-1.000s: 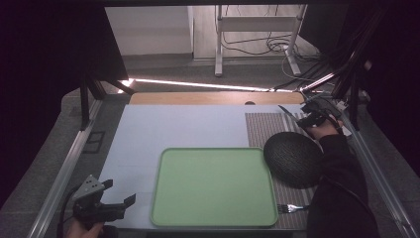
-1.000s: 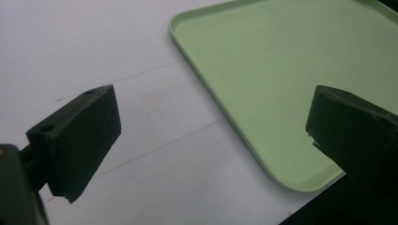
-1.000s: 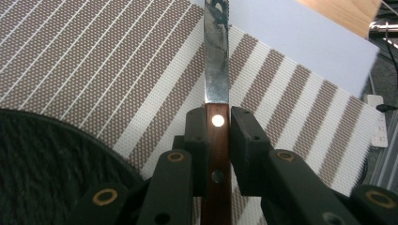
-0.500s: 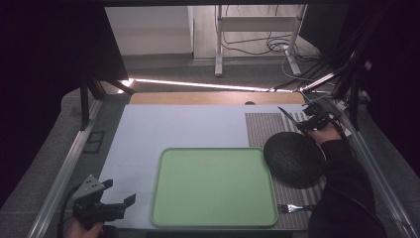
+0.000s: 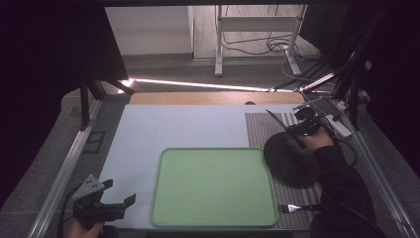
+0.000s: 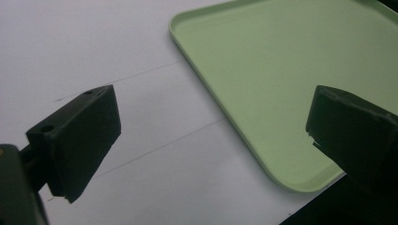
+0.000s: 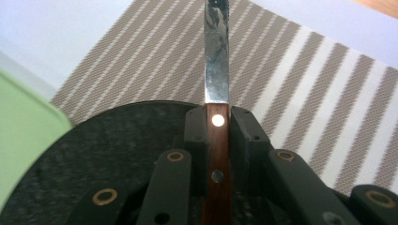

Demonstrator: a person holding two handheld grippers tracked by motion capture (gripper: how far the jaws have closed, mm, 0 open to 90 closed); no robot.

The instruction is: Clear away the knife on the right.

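The right gripper has drawn back (slightly) toward the dark plate — knife clamped, blade raised.

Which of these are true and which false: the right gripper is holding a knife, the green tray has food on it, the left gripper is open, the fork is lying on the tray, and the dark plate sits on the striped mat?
1. The right gripper is holding a knife. True: its jaws are closed on the wooden handle.
2. The green tray has food on it. False: nothing lies on it.
3. The left gripper is open. True: its jaws stand wide apart with nothing between them.
4. The fork is lying on the tray. False: it lies on the striped mat, just right of the tray.
5. The dark plate sits on the striped mat. True.
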